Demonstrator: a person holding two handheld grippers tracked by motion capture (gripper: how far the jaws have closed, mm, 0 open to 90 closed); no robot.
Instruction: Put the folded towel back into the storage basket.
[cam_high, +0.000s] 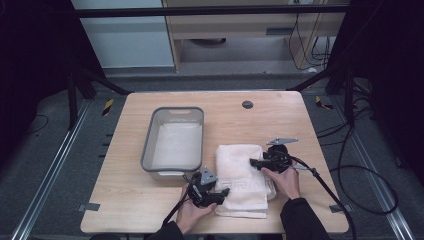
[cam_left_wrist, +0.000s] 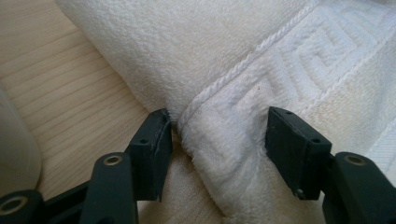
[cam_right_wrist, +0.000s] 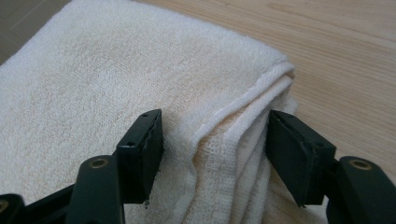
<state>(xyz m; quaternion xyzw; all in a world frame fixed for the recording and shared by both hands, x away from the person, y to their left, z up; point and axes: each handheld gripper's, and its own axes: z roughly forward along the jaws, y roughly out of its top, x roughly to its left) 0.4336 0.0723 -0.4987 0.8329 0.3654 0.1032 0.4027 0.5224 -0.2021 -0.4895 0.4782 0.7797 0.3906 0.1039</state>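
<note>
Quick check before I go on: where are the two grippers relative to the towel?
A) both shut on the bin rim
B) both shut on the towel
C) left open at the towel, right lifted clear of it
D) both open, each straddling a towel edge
D: the left gripper and right gripper each show jaws apart with a towel edge between them.

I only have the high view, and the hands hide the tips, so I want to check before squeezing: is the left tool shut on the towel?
Observer: No. The left tool is open, with its jaws either side of the towel's corded hem.
Operator: And the right one?
Observer: The right tool is open too, straddling the stacked layers at a folded corner.
Operator: Anything marking the left spot?
Observer: A raised key-pattern band runs beside that hem.
</note>
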